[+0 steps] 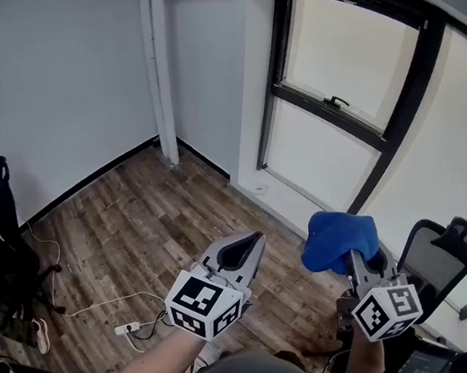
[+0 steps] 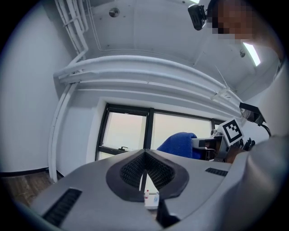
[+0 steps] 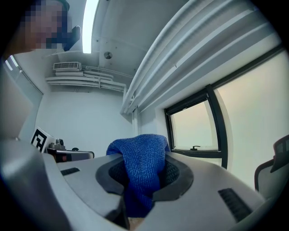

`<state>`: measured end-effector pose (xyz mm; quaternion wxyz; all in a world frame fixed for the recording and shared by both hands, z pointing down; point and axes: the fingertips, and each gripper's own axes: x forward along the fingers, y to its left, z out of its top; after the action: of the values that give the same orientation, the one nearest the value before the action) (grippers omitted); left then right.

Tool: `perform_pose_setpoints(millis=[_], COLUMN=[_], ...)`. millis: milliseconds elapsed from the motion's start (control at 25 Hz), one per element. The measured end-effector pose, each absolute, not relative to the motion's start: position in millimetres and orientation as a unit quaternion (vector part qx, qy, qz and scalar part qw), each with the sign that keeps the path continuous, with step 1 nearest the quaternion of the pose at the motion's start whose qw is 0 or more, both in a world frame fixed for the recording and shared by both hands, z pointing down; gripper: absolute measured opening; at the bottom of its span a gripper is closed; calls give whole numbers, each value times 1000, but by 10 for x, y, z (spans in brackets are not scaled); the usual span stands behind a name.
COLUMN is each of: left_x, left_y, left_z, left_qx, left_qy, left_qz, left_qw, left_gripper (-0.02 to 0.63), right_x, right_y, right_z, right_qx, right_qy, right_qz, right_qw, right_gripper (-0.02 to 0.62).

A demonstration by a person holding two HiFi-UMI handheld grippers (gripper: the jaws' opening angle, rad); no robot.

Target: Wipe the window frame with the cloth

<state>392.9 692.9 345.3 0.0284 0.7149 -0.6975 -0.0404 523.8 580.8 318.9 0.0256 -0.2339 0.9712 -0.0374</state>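
Your right gripper [image 1: 352, 253] pinching blue cloth [image 1: 336, 240]. Left gripper [image 1: 250, 247] pressed together, empty. Cloth well apart from window frame [image 1: 412, 81]. Wiping not started, all left.

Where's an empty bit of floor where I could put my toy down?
The bare wooden floor between the white corner pipe and the black window frame is free. It is crowded at left by the black chair and white power strip with cables.
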Motion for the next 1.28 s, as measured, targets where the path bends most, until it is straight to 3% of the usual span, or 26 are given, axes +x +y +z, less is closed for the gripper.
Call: perform_pose_setpoints(millis=[480,1280], left_x=[3427,2996], left_y=[6542,4361], left_z=[3505,3325], left_qx=[726,727], left_qy=[-686,-687], left_qz=[-32,-3], left_qw=[18,-5], left_gripper=[8,8], right_x=[4752,4307], right_y=[5397,3204], right_z=[3270,3239], right_qx=[-243,-225], right_qy=[970,972], right_qz=[-30,-45], right_qw=[12,43], right_gripper=[117,117])
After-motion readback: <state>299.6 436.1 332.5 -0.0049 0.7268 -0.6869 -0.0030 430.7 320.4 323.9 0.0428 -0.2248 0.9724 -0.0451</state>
